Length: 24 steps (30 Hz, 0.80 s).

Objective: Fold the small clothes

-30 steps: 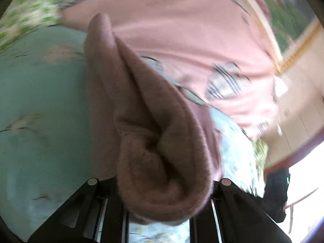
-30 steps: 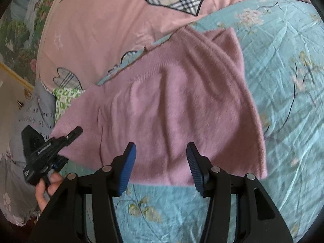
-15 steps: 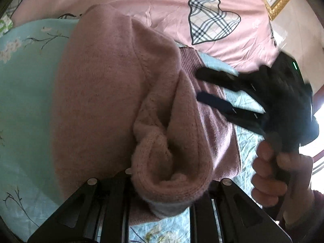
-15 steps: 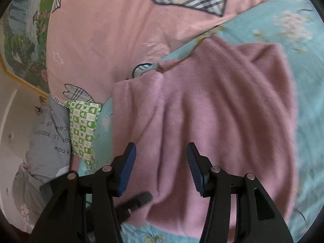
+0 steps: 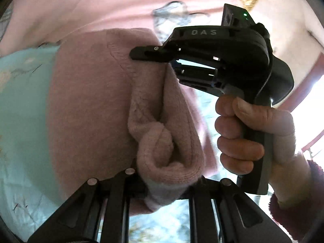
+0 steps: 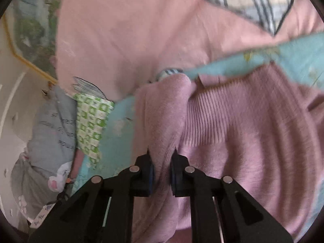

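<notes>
Pink knitted sweater (image 6: pixel 243 133): lies on a turquoise floral bedsheet (image 5: pixel 22 109), near a pink quilt (image 6: pixel 125 30).

Left gripper (image 5: pixel 164 184): clamped on a bunched, rolled edge of the sweater, which bulges up between its fingers.

Right gripper (image 6: pixel 162 174): jaws have just been closing; now pinching a raised fold beside the ribbed band. A hand (image 5: pixel 249 133) grips its handle.

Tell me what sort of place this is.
Most likely a bedroom at home: the pink sweater lies on a bed's teal floral sheet, beside a pink quilt with plaid hearts and a gold-framed picture on the wall.
</notes>
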Each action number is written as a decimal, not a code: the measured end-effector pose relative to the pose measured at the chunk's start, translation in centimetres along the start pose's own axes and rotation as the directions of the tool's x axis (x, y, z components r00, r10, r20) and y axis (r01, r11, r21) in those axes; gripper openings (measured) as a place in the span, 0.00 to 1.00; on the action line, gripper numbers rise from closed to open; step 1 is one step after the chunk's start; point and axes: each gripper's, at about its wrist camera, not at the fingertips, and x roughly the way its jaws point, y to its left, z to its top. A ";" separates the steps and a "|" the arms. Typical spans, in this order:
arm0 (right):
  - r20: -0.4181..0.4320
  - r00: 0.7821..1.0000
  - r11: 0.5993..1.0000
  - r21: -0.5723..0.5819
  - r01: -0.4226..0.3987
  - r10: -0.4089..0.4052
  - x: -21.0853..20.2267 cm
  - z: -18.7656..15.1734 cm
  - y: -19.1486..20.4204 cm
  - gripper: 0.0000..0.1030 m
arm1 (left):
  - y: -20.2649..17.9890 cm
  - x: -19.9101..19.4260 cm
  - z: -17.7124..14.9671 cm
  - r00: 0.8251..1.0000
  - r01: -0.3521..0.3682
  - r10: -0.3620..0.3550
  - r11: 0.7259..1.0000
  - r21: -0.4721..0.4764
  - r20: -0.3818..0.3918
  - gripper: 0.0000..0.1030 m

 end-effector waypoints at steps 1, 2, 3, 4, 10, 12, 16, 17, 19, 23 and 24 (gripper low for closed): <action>0.018 1.000 1.000 -0.011 0.002 -0.002 -1.3 0.2 0.1 0.13 | -0.8 0.2 0.3 1.000 0.025 -0.025 1.000 0.010 -0.003 0.13; 0.036 0.999 1.000 -0.021 0.007 -0.006 -2.6 0.3 0.0 0.13 | -1.6 0.6 0.5 0.999 0.054 -0.054 0.998 0.018 -0.008 0.13; 0.057 0.998 0.999 -0.027 0.019 -0.017 -4.1 0.3 -0.3 0.13 | -2.3 1.1 0.6 0.997 0.074 -0.074 0.997 0.027 -0.016 0.13; 0.074 0.997 0.999 -0.024 0.035 -0.033 -5.4 0.3 -1.0 0.13 | -3.1 1.8 0.6 0.995 0.091 -0.090 0.995 0.039 -0.030 0.13; 0.066 0.984 0.984 0.077 0.158 -0.163 -8.1 -1.0 -7.8 0.13 | -6.5 7.7 -0.5 0.984 0.117 -0.100 0.987 0.113 -0.146 0.13; 0.053 0.983 0.980 0.097 0.171 -0.176 -7.8 -1.4 -9.1 0.13 | -6.6 8.7 -0.6 0.983 0.108 -0.089 0.988 0.111 -0.163 0.13; 0.059 0.985 0.984 0.087 0.155 -0.161 -7.5 -1.5 -9.9 0.13 | -6.3 9.1 -0.3 0.981 0.112 -0.096 0.990 0.082 -0.168 0.13; 0.053 0.984 0.983 0.081 0.167 -0.172 -7.1 -1.4 -9.8 0.13 | -6.1 9.2 -0.3 0.980 0.116 -0.101 0.990 0.080 -0.172 0.16; 0.035 0.976 0.973 0.086 0.213 -0.216 -6.4 -1.3 -10.4 0.14 | -6.4 9.0 -1.0 0.975 0.131 -0.114 0.988 0.083 -0.189 0.23; 0.027 0.967 0.961 0.115 0.251 -0.255 -6.3 -1.8 -11.0 0.20 | -6.8 8.0 -1.4 0.962 0.190 -0.167 0.977 0.094 -0.216 0.50; 0.031 0.965 0.959 0.122 0.254 -0.260 -6.7 -2.0 -11.0 0.22 | -6.9 7.6 -1.7 0.961 0.197 -0.171 0.975 0.101 -0.219 0.52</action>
